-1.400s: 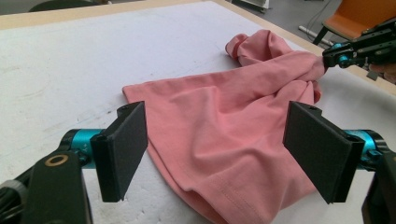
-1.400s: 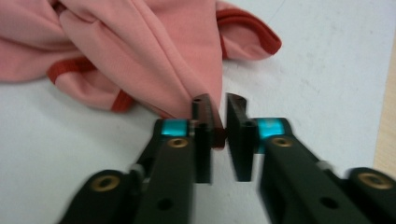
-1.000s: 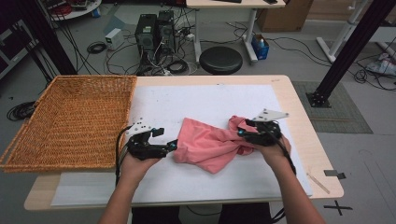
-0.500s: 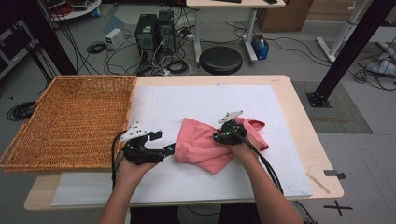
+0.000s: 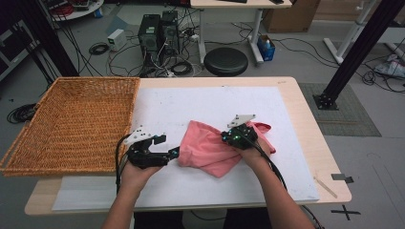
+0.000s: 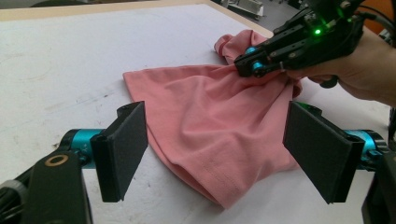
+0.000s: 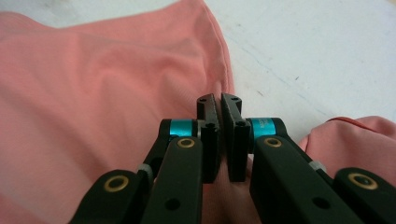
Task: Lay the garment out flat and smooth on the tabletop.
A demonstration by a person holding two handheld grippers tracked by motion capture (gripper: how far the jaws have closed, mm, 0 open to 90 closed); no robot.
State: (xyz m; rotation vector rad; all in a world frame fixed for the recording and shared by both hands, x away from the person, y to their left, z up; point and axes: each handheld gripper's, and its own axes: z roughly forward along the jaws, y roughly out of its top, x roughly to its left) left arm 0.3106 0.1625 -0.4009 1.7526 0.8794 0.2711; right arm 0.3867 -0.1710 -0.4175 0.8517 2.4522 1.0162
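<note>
- Pink crumpled cotton garment (image 5: 215,149) lies bunched on the white sheet (image 5: 200,105) covering the counter (image 5: 305,124), near its front edge.
- Since a second ago the right gripper (image 5: 228,137) has slid left across the cloth; its jaws have just been closing and now pinch a fold.
- Left gripper (image 5: 173,153) stays put, jaws spread wide at the garment's left hem.
- Woven wicker basket (image 5: 71,124) sits well apart at left; bare sheet lies beyond.

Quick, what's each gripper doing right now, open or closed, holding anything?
Left gripper: open, jaws either side of the pink cloth, not pressing.
Right gripper: just closed, pinching the pink cloth.
</note>
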